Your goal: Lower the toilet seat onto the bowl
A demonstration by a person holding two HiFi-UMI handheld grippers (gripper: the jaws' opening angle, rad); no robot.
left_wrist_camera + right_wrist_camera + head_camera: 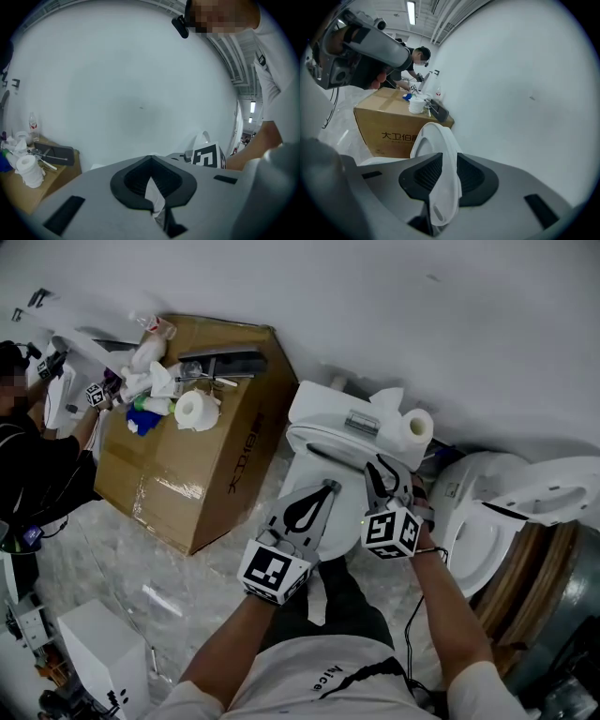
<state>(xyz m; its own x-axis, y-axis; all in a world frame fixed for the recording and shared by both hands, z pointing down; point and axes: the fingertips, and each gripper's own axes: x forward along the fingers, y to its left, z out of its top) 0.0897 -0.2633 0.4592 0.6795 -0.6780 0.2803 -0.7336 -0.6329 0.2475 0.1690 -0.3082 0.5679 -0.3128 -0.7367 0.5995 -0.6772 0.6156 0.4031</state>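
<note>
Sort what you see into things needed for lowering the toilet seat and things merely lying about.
Needed: toilet seat, between the jaws of the right gripper; bowl.
Lying about: cardboard box; paper roll on the cistern; second toilet.

The left gripper (322, 495) and the right gripper (386, 482) have grey bodies with black ribbed pads. Behind each one sits a white cube (274, 570) with black square markers. A thin black cable (410, 613) runs behind the right gripper. The shirt (319, 681) is white, short-sleeved, with black lettering.
</note>
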